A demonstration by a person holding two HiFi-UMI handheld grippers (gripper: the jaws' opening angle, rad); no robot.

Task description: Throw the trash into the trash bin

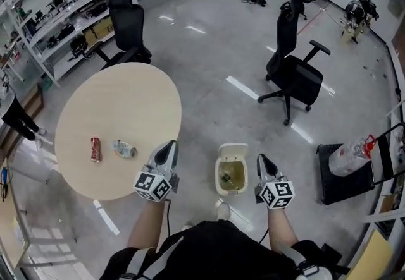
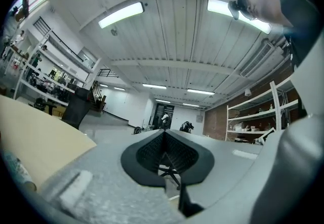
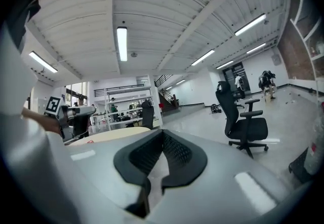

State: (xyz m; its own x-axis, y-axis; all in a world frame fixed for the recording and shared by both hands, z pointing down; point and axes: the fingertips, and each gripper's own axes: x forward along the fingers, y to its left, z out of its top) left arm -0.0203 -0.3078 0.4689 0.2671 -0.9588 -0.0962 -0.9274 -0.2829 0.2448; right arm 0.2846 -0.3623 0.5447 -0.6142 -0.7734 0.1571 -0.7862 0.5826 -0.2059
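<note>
two pieces of trash lie on the round table [image 1: 126, 98], close to its near edge: one crushed red can [image 1: 95, 149] and one crumpled clear bottle [image 1: 124, 148], side by side but not touching. one white trash bin [image 1: 221, 189] stands open on the floor just off the table's near right edge, with one greenish scrap [image 1: 226, 177] inside. the two tongs hang over the floor, one on each side of the bin. the left gripper [image 1: 171, 146] is pinched together on nothing, and so is the right gripper [image 1: 261, 160]. one black office chair [image 1: 294, 67] stands well right of the table.
</note>
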